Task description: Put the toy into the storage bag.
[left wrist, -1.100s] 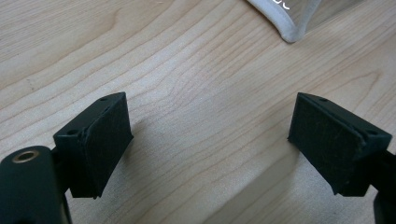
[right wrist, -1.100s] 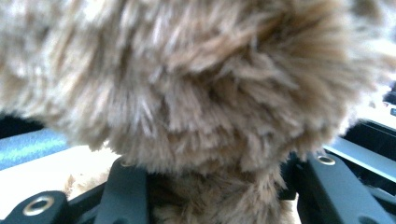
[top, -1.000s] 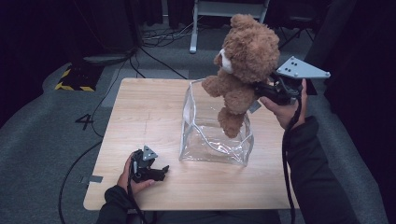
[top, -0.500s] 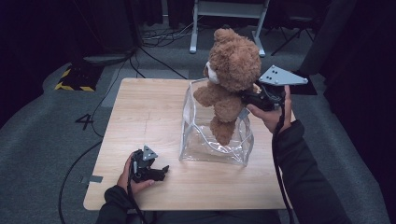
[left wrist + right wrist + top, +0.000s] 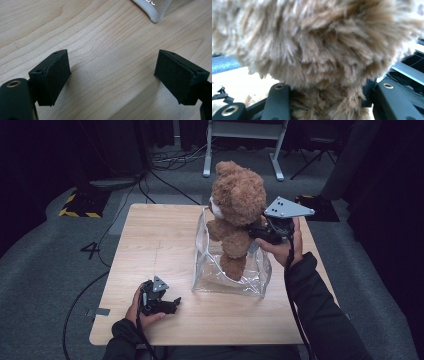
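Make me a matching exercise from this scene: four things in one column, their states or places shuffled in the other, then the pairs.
Things:
1. teddy bear
2. clear bag
3. left claw
4. right claw

States:
A. open, low over the table
B. stands open on the table
C. clamped on brown fur
D. held with its legs inside the bag

Pairs: 1-D, 2-B, 3-A, 4-C

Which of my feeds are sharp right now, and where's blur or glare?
Left gripper view: sharp wood grain on the table. Right gripper view: teddy bear too close, fur soft, bright washout behind. High view: even light, dark surroundings, faint reflections on the clear bag.
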The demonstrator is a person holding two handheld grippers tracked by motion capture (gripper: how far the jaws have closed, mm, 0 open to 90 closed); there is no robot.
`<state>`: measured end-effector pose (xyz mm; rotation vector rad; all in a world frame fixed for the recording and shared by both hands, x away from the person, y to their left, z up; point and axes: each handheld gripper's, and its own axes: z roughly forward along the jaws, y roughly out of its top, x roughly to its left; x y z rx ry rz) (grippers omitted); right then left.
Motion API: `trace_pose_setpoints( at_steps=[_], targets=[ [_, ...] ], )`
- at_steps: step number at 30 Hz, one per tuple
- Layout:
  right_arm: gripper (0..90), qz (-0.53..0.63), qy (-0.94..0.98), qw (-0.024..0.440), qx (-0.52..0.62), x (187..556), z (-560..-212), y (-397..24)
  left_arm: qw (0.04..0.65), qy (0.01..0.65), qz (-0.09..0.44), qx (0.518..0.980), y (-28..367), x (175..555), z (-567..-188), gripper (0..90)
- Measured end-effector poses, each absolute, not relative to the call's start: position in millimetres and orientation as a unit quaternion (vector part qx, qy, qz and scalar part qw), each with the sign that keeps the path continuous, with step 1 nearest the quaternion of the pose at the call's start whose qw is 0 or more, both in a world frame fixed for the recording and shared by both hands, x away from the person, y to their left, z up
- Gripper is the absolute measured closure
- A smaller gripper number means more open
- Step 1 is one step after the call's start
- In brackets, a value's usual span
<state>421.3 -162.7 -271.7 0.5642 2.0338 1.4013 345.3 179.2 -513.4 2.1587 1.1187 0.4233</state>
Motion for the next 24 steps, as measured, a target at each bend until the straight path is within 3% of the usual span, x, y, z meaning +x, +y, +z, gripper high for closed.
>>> trace_pose_setpoints(
  at_steps=[14, 24],
  targets=[
    [49.9, 0.503, 0.792, 0.284, 0.196, 419.9, -292.4, -148.2, 0.331, 0.428, 0.162, 0.825, 179.1, 345.4, -513.5, 13.1],
    [48.2, 0.5, 0.796, 0.265, 0.216, 424.2, -309.5, -159.6, 0.331, 0.428, 0.162, 0.825, 179.1, 345.4, -513.5, 13.1]
  ],
)
